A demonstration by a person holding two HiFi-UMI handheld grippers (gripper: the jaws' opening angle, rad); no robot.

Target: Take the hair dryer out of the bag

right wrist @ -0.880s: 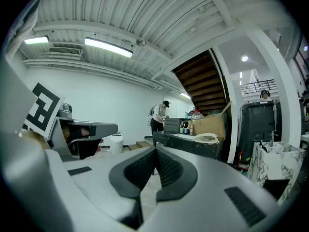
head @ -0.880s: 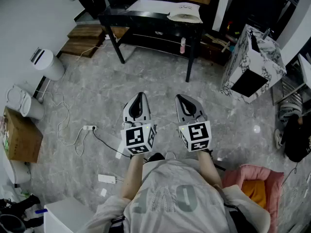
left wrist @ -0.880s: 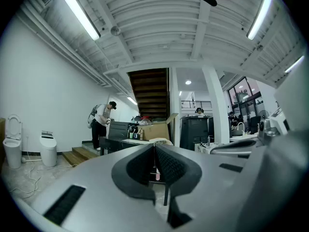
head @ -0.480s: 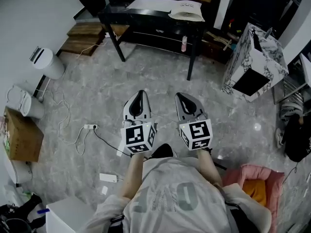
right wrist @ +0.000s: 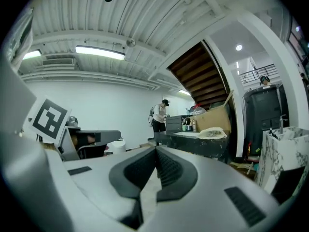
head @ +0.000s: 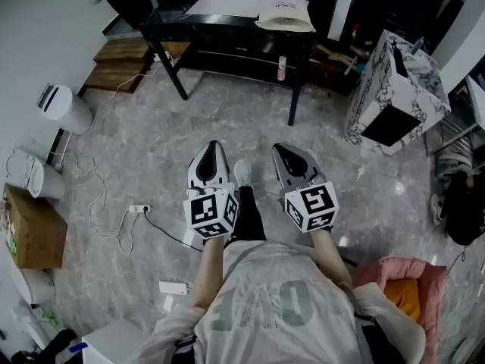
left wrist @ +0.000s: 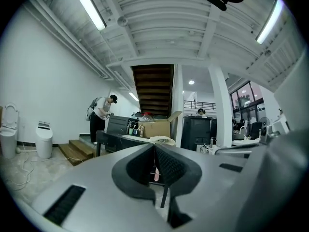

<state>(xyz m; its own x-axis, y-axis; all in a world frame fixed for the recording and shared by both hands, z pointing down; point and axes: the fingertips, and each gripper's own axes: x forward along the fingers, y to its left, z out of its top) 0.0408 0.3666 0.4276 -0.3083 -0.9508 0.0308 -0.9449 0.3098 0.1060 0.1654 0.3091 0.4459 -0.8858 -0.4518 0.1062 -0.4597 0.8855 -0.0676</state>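
Since the earlier frames a step has been taken: a white shoe point(head: 241, 171) is now set forward on the grey floor point(head: 151, 150) between the two grippers, and the power strip point(head: 138, 208) lies a little lower in the head view. Closest to the camera, large pale letters are carried on the person's grey shirt point(head: 265, 302), but they cannot be read with certainty from above. Both forearms are held out ahead, side by side and roughly level. The left gripper point(head: 211, 145) is clenched, its black pads pressed together with nothing between them; the right gripper point(head: 282, 149) is likewise clenched and empty. Black-and-white square markers are borne on the cube point(head: 212, 212) of each. Further off, the cream bag point(head: 286, 14) is laid on the right end of the black table point(head: 227, 32), well apart from both grippers; a dark print is shown on it, too small to be read. The hair dryer cannot be seen in any view. A cardboard box point(left wrist: 157, 128) is seen beyond the bag in the left gripper view.
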